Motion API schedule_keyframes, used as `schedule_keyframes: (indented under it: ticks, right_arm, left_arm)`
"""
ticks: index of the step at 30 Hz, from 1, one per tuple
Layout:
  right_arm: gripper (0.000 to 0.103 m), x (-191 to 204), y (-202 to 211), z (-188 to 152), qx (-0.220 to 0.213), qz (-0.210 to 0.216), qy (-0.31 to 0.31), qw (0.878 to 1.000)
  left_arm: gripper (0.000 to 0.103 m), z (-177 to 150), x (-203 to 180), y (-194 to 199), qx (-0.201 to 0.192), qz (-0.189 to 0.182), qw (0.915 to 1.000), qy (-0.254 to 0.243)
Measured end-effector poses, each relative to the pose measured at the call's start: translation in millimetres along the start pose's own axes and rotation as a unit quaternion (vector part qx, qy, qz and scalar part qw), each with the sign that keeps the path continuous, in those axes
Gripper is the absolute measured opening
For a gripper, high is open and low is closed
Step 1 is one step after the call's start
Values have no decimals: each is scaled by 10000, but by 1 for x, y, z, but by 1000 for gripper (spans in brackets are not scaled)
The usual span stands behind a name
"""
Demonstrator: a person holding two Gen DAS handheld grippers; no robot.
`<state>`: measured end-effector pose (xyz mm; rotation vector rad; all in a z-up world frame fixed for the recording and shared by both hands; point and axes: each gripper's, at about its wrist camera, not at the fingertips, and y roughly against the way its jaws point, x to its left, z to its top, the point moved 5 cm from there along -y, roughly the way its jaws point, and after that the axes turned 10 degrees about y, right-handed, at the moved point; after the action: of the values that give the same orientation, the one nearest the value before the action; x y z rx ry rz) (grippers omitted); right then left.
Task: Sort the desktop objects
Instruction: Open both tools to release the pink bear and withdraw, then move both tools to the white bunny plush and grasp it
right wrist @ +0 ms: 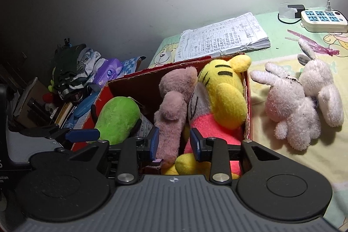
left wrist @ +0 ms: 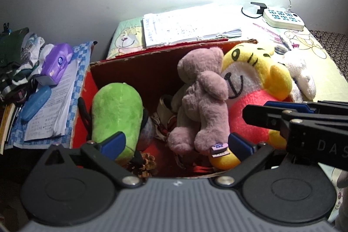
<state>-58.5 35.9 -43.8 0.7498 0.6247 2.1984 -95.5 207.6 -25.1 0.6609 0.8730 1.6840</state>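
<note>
The left gripper (left wrist: 177,144), its blue-padded jaws spread wide with nothing pressed between them, hangs over an open red cardboard box (left wrist: 139,62). Inside lie a green plush toy (left wrist: 117,114), a mauve plush teddy bear (left wrist: 202,99) and a yellow-and-pink plush tiger (left wrist: 254,88). The right gripper's black fingers (left wrist: 282,116) reach in from the right, above the tiger, and a white plush rabbit (left wrist: 301,77) lies just outside the box on a pale printed cloth (left wrist: 322,53).
</note>
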Motion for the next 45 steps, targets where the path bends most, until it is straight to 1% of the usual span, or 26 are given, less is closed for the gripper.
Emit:
schedule_keyframes:
  ticks: [10, 15, 22, 27, 28, 29, 33, 34, 37, 39, 41, 42, 43, 44, 45]
  right_arm:
    - [35, -11, 24, 5, -122, 395, 82, 9991]
    - [35, -27, 39, 7, -173, 461, 93, 9987]
    - [35, -66, 62, 8, -258, 390, -44, 9989]
    - [35, -104, 77, 5, -314, 273, -283, 9987]
    - [35, -112, 79, 4, -313, 233, -335, 9987]
    - [35, -120, 81, 3, -310, 189, -381, 9986]
    - [35, -156, 88, -1, -296, 45, -579, 9979]
    - [35, -166, 89, -2, -284, 13, -647, 9975]
    - [35, -195, 90, -9, -241, -84, -870, 9959]
    - [35, -216, 87, -14, -158, -119, -1065, 9941]
    - [35, -234, 82, -18, -70, -97, -1221, 9924]
    - [35, -242, 78, -20, -33, -95, -1269, 9919]
    - [36, -249, 75, -21, -11, -98, -1285, 9917]
    - [36, -255, 72, -21, 1, -98, -1281, 9917]
    - [36, -262, 68, -21, 4, -112, -1293, 9915]
  left_arm:
    - [99, 3, -24, 25, -173, 217, 9995, 148]
    - [99, 8, -49, 33, -254, 142, 9995, 127]
    - [97, 19, -94, 35, -295, 20, 9996, -17]
    - [97, 32, -133, 34, -368, -167, 9990, -185]
    - [96, 34, -141, 34, -376, -216, 9988, -218]
    - [93, 36, -151, 33, -379, -309, 9985, -265]
    - [90, 37, -190, 24, -300, -724, 9961, -417]
    - [87, 36, -200, 19, -249, -837, 9952, -445]
    - [81, 31, -230, 1, -14, -1085, 9927, -532]
    - [77, 29, -246, -14, 59, -1273, 9905, -509]
    - [76, 29, -257, -31, 135, -1565, 9871, -322]
    - [75, 29, -260, -42, 203, -1644, 9859, -232]
    - [72, 29, -263, -52, 291, -1632, 9860, -171]
    - [63, 30, -265, -65, 404, -1574, 9867, -112]
    - [62, 31, -266, -74, 460, -1535, 9871, -72]
